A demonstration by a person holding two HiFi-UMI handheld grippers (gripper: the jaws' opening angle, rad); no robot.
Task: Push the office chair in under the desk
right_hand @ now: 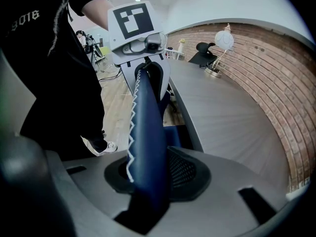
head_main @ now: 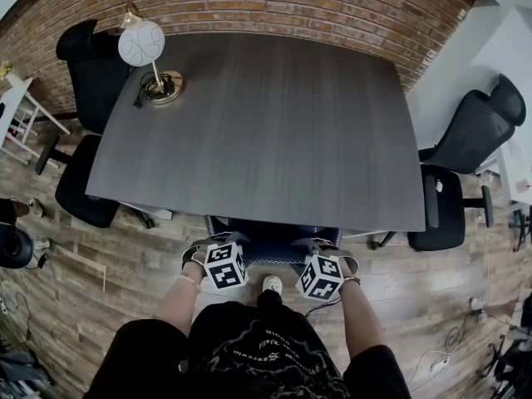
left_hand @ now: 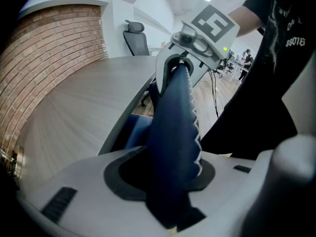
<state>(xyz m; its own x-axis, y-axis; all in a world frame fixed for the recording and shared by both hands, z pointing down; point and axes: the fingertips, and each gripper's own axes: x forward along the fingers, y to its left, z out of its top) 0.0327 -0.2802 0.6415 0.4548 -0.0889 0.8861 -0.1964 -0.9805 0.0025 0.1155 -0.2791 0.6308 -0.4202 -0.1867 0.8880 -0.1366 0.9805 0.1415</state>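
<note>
Both grippers clamp the top edge of the blue chair (head_main: 274, 241) back, the left gripper (head_main: 216, 243) and right gripper (head_main: 324, 246) near each other. The chair sits mostly under the grey worktop (head_main: 266, 123), only its back showing past the near edge.

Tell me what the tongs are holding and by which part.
Both the left tongs and the right tongs clamp the blue office chair by the top edge of its backrest.

nothing legible: white print on the black shirt (head_main: 264, 343) (blurred, warped) cannot be read.
</note>
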